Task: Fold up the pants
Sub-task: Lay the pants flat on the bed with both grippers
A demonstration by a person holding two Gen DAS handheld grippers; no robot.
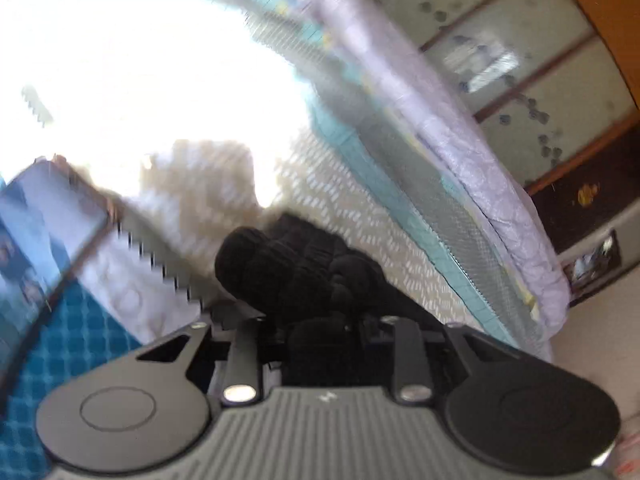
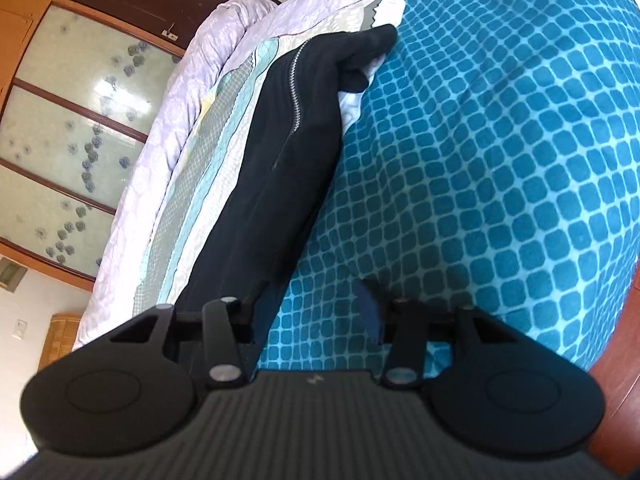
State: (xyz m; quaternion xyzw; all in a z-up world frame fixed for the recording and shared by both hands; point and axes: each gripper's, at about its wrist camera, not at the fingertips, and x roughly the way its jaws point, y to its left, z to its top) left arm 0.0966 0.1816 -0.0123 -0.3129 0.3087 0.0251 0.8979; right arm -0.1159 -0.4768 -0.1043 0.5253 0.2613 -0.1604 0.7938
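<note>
Black pants [image 2: 280, 128] stretched along a bed [image 2: 500, 160], folding underway.
Left gripper [image 1: 320, 320] jaws clamp bunched fabric; right gripper [image 2: 320, 312] jaws apart.

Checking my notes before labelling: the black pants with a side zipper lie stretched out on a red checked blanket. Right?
Not quite. The right wrist view shows the black pants with the zipper stretched out, but the checked blanket is teal blue, not red.
</note>
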